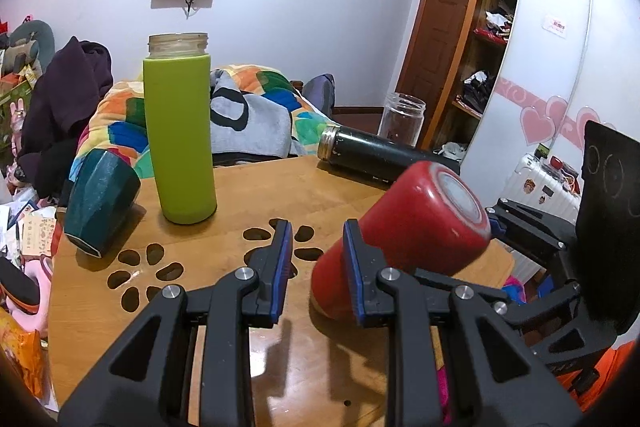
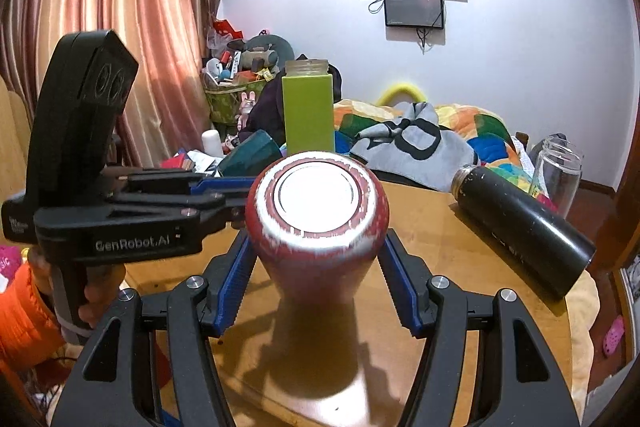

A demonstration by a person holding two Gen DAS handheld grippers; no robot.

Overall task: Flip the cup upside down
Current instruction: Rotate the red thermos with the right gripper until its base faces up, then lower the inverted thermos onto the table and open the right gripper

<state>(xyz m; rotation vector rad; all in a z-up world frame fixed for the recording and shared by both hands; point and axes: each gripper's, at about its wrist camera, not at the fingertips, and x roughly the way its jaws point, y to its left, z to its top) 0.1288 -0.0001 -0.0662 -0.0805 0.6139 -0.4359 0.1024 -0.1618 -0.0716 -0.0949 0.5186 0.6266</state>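
Note:
A red cup [image 2: 316, 247] stands base-up and tilted on the wooden table [image 2: 460, 307]; its worn silver base faces up. My right gripper [image 2: 316, 291] stands around its body, blue pads on both sides; contact is unclear. In the left wrist view the red cup [image 1: 404, 227] leans right of my left gripper [image 1: 318, 259], which is open and empty; its right pad sits beside the cup. The right gripper's body [image 1: 560, 267] shows at the far right.
A green bottle [image 1: 180, 143] stands upright at the table's back left. A dark teal cup [image 1: 100, 199] lies tilted at the left edge. A black flask [image 1: 380, 155] lies on its side at the back right, a glass jar [image 1: 404, 119] behind it. Flower-shaped cutouts [image 1: 152, 267] pierce the tabletop.

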